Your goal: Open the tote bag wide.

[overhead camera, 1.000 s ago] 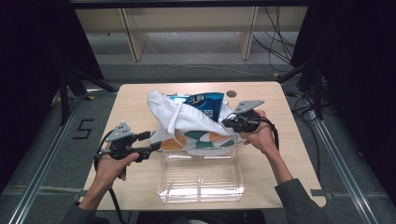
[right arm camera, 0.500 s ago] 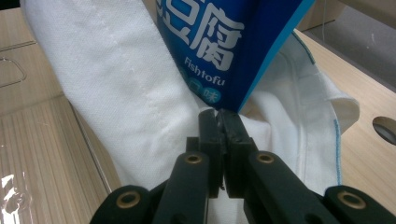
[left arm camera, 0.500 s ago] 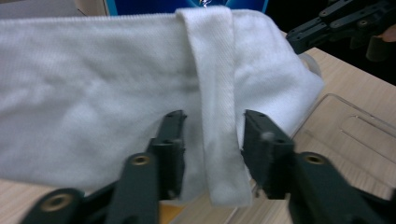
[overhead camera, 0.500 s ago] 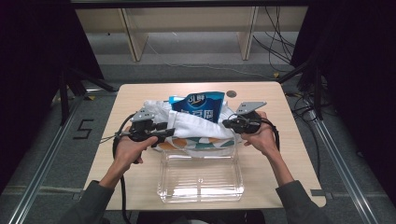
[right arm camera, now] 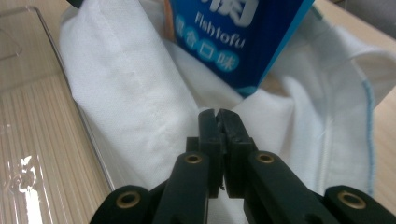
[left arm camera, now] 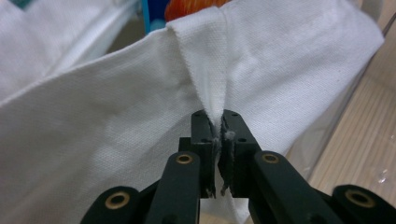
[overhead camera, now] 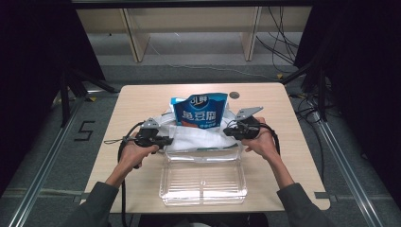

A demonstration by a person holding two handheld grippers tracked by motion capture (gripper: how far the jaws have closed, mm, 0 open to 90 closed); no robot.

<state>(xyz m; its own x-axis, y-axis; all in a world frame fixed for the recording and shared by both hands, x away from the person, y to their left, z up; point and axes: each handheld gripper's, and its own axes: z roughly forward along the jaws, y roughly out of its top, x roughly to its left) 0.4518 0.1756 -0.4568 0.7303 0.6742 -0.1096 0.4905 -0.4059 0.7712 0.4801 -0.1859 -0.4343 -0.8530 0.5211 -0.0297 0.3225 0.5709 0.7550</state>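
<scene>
White cloth bag [overhead camera: 198,137], holding an upright blue snack pouch [overhead camera: 198,111], lies at the middle of the light wooden table [overhead camera: 137,99], its near edge meeting the far rim of a clear plastic tray [overhead camera: 203,184] that reaches toward the table's near edge. At left, the left gripper [overhead camera: 168,140] has just been closing its jaws, now clamped on a pinched fold of the bag [left arm camera: 210,100]. At right, the right gripper [overhead camera: 227,131] is clamped together on the bag's opposite edge [right arm camera: 261,107], below the pouch [right arm camera: 233,37].

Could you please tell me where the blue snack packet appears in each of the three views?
High view: blue snack packet stands centre, behind the clear tray.
Left gripper view: a blue sliver at the top edge.
Right gripper view: top centre.
Shared landmark: white cloth bag.
</scene>
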